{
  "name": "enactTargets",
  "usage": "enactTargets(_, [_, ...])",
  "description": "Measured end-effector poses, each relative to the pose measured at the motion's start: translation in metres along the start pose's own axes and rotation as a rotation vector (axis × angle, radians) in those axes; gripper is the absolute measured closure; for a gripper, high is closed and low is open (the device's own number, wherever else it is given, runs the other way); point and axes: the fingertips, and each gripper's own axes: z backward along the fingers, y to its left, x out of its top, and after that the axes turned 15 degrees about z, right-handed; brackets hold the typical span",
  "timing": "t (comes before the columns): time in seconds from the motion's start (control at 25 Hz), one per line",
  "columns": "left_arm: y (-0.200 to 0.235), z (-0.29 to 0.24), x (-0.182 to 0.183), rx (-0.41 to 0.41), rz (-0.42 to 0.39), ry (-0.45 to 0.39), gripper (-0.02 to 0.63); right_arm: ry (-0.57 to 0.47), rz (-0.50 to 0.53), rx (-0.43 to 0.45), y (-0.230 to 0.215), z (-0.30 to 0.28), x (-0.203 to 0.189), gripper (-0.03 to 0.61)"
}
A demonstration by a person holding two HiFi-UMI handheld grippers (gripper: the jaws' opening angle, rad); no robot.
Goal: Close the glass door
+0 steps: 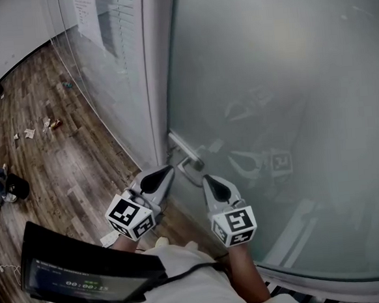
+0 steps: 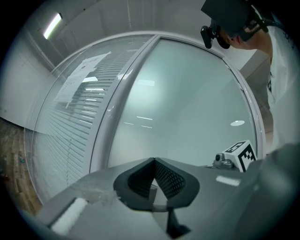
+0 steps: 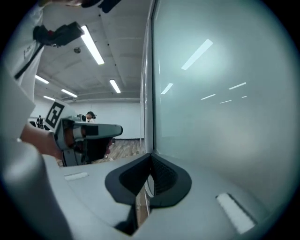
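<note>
The frosted glass door [image 1: 284,107] fills the right of the head view, its edge against a grey metal post [image 1: 158,84]. A metal lever handle [image 1: 186,157] sticks out from the door near that edge. My left gripper [image 1: 168,173] points at the post just left of the handle, jaws shut and empty. My right gripper [image 1: 208,178] sits just below and right of the handle, apart from it, also shut on nothing. In the left gripper view the jaws [image 2: 153,161] meet in front of the door [image 2: 187,108]. In the right gripper view the jaws [image 3: 150,156] meet beside the door's edge [image 3: 149,93].
A clear glass wall with blinds [image 1: 112,36] runs left of the post. Wooden floor [image 1: 59,158] with scattered litter lies beyond. A dark screen [image 1: 88,270] hangs at the person's chest. The left gripper [image 3: 89,133] shows in the right gripper view.
</note>
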Motion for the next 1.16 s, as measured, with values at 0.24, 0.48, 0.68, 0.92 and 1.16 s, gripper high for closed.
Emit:
enactTargets(0.24, [-0.003, 0.003, 0.0, -0.006, -0.002, -0.01, 0.614, -0.092, -0.086, -0.001, 0.004, 0.015, 0.011, 0.571])
enactTargets(0.48, [-0.001, 0.005, -0.004, -0.006, 0.003, -0.011, 0.614, -0.073, -0.085, -0.012, 0.002, 0.016, 0.003, 0.571])
enactTargets(0.68, [0.001, 0.007, -0.006, -0.005, 0.007, -0.011, 0.614, -0.051, -0.074, -0.018, 0.005, 0.015, -0.002, 0.571])
enactTargets(0.92, [0.0, 0.009, -0.016, -0.016, 0.019, -0.003, 0.614, -0.03, -0.061, -0.036, 0.008, 0.021, -0.012, 0.571])
enactTargets(1.16, [0.018, 0.006, 0.0, -0.041, 0.023, 0.007, 0.614, -0.004, -0.058, -0.051, 0.01, 0.0, -0.003, 0.571])
